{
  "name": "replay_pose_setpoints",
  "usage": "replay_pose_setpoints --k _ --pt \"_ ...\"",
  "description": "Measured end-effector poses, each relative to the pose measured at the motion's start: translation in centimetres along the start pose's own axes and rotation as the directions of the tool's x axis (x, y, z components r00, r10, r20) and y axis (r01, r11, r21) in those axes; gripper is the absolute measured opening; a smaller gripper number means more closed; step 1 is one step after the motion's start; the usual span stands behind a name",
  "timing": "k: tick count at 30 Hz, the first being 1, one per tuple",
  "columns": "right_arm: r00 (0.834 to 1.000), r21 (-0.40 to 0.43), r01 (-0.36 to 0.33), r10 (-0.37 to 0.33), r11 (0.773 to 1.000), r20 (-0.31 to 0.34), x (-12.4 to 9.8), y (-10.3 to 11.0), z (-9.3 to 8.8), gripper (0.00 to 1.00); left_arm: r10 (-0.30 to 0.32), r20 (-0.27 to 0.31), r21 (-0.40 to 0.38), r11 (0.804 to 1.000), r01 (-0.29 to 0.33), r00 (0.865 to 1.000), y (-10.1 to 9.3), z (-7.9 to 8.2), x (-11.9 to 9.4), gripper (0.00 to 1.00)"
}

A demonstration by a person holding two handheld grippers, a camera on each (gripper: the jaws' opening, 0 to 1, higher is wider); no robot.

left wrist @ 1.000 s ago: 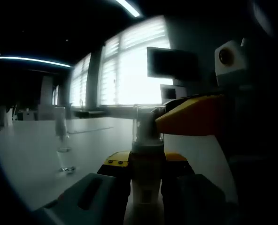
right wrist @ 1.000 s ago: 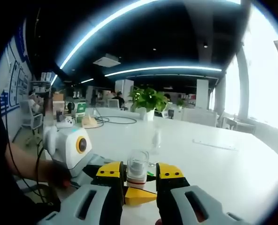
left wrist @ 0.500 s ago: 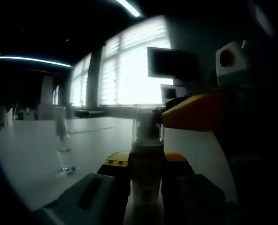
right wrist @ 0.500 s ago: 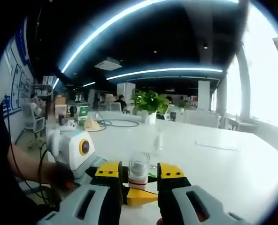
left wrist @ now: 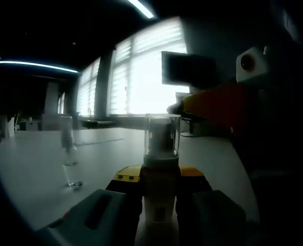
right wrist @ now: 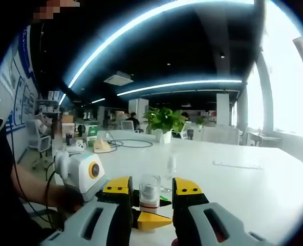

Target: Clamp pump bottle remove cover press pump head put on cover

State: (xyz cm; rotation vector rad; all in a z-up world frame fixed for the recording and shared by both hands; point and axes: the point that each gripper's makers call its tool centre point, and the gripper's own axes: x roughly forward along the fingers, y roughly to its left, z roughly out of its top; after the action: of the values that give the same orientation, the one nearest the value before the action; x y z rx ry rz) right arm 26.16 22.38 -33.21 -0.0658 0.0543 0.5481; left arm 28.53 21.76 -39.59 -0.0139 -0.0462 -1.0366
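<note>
The white pump bottle [left wrist: 159, 200] stands upright between my left gripper's [left wrist: 159, 177] yellow-tipped jaws, which are shut on its body. A clear cover [left wrist: 162, 135] sits on its top. My right gripper [left wrist: 209, 102] hangs above and to the right of the cover, apart from it. In the right gripper view, the bottle's cover [right wrist: 150, 188] shows beyond my right gripper [right wrist: 152, 187], whose jaws stand open with nothing clamped. A person's hand holds the left gripper [right wrist: 151, 220] at the lower left.
A small clear bottle [left wrist: 69, 154] stands further out on the white table [right wrist: 254, 189]; it shows again [right wrist: 169, 166] behind the cover. A potted plant [right wrist: 164, 115] sits at the far end. A dark monitor [left wrist: 187, 69] stands before bright windows.
My right gripper has risen from beside the cover to above it and drawn back. The left gripper and the bottle have stayed still.
</note>
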Motion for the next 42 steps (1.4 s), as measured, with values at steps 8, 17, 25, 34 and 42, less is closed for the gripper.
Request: replay_pose_setpoints --k 8,17,25,34,42 --pt "0.999 -0.007 0.014 -0.013 1.000 0.046 -0.4 -0.9 1.0 0.24 0.004 -0.001 -0.001 1.000 -0.004 1.000 0.1 0.0 0.0 0.15" --pt "0.997 0.024 0.050 -0.052 0.998 0.053 -0.8 -2.4 0.8 0.23 0.008 -0.001 -0.001 1.000 -0.008 1.000 0.1 0.0 0.0 0.15" --pt "0.995 0.022 0.081 -0.083 0.996 0.060 -1.2 -3.6 0.8 0.23 0.011 -0.002 -0.004 1.000 -0.011 1.000 0.3 0.0 0.0 0.15" --pt "0.990 0.028 0.126 -0.127 0.992 0.063 -1.6 -5.6 0.0 0.23 0.016 -0.002 -0.005 1.000 -0.016 1.000 0.3 0.0 0.0 0.15" --pt "0.986 0.029 0.157 -0.159 0.987 0.052 -2.0 -6.7 -0.9 0.23 0.020 -0.002 -0.006 1.000 -0.020 1.000 0.4 0.0 0.0 0.15"
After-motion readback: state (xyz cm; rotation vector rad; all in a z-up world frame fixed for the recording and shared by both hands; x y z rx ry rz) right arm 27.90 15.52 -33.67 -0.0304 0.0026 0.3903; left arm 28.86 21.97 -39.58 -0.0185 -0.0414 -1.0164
